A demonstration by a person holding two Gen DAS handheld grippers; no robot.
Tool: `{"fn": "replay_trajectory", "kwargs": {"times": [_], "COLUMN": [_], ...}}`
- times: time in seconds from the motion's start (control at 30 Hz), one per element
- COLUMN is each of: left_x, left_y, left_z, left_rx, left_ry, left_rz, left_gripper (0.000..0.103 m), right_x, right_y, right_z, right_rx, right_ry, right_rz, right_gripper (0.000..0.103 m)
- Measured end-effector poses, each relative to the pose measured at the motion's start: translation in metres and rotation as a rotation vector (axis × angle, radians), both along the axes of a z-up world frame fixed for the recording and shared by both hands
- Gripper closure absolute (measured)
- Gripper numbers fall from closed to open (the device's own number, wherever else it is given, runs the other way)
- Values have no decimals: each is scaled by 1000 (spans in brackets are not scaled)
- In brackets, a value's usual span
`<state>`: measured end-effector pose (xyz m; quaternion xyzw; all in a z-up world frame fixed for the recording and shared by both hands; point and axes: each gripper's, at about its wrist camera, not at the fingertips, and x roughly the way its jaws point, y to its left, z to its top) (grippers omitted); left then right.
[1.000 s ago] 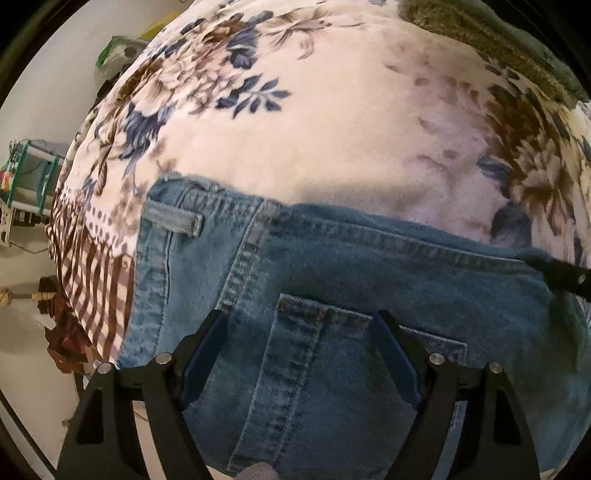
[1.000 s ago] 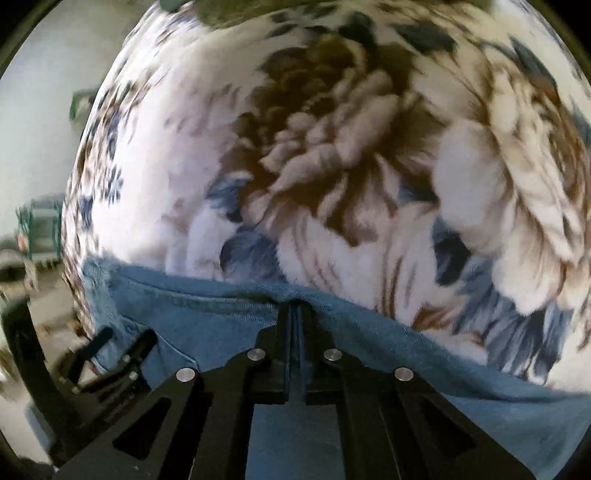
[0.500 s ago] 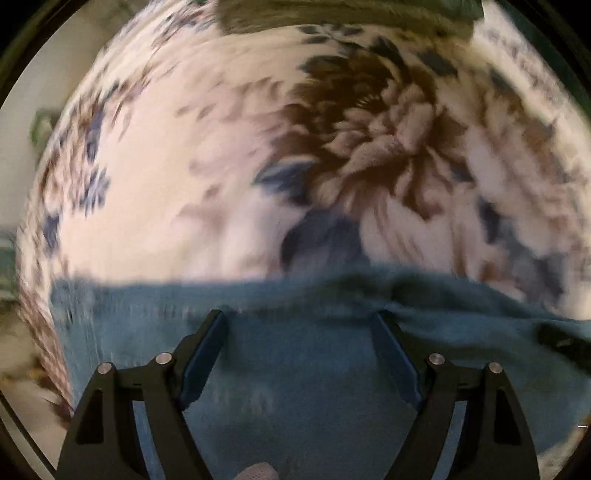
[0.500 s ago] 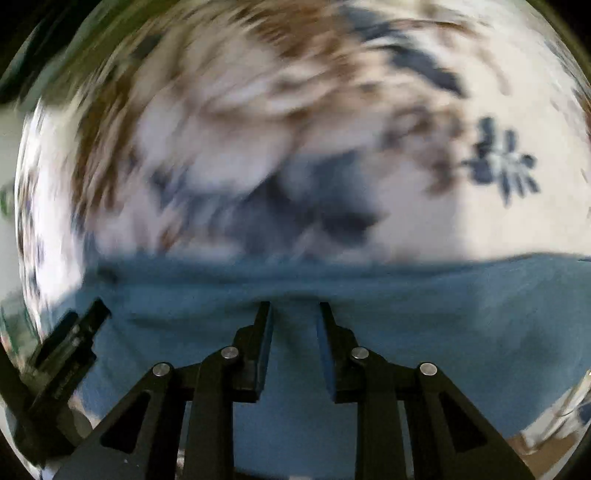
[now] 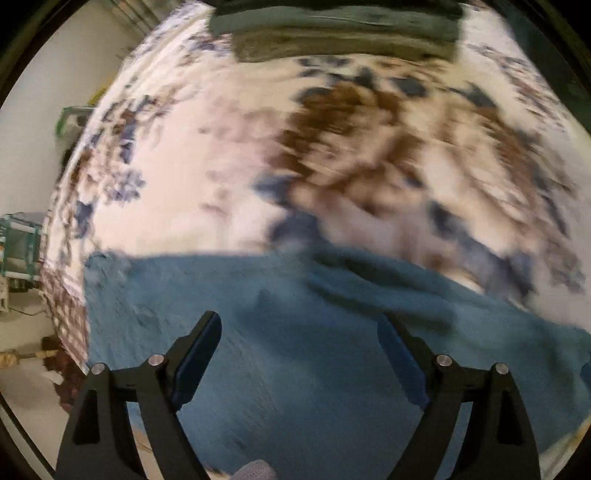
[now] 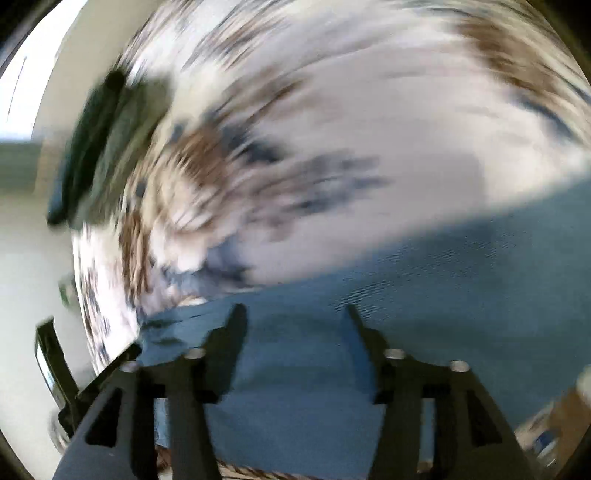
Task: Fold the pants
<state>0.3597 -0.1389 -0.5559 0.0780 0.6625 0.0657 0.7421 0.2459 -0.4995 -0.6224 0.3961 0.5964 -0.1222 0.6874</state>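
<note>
Left tongs (image 5: 299, 343) are being held wide apart above the denim and are opening; nothing is clamped, the blue pads (image 5: 197, 354) are standing clear of the cloth. Right tongs (image 6: 291, 343) are also opening, jaws apart, denim showing in the gap but not being pinched. Both pairs are being pointed steeply down, judged as a release after a fold, the cloth being left to lie flat.

The pants (image 5: 303, 365) are lying across the lower half of each view, on a floral cover (image 5: 207, 184) spread over what is being read as a bed or a padded surface; which one cannot be told. The far edge of the denim is running roughly level across the left view and sloping up to the right in the right view. Ripples are showing right of centre in the left view, so smoothing is judged as likely needed next.

A dark green folded cloth (image 5: 340, 33) is showing along the top of the left view, and at upper left in the right view, well apart from the pants. Only the left view is giving the floor and clutter (image 5: 18, 243) at left. Only the right view is giving a black tool part (image 6: 55, 369) at lower left, probably the other tongs, blurred. Both frames are being smeared by motion, the right more heavily.
</note>
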Motion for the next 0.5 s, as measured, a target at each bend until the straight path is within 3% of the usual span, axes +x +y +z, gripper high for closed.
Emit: {"fn": "replay_trajectory", "kwargs": {"times": [0.1,0.27,0.4,0.5], "left_x": [-23,-59,-67,-61], "left_y": [-36,-97,-114,-109], "left_z": [-7,-50,-80,-94], "left_rx": [-80,-74,-68,-61], "left_ry": [49,147,186,194], "left_rz": [-47,-155,-159,-125], "left_gripper": [16,16,15,1], "right_x": [-90,-197,-225,-223], "right_y": [-70,-153,-183,-189], "right_z": [1,-24,-45,-67], "right_rx": [-22,-8,109,124], "right_ry": [52,134,13,-7], "right_rz": [-214,-429,-556,-586], "right_gripper": [38,38,38,38]}}
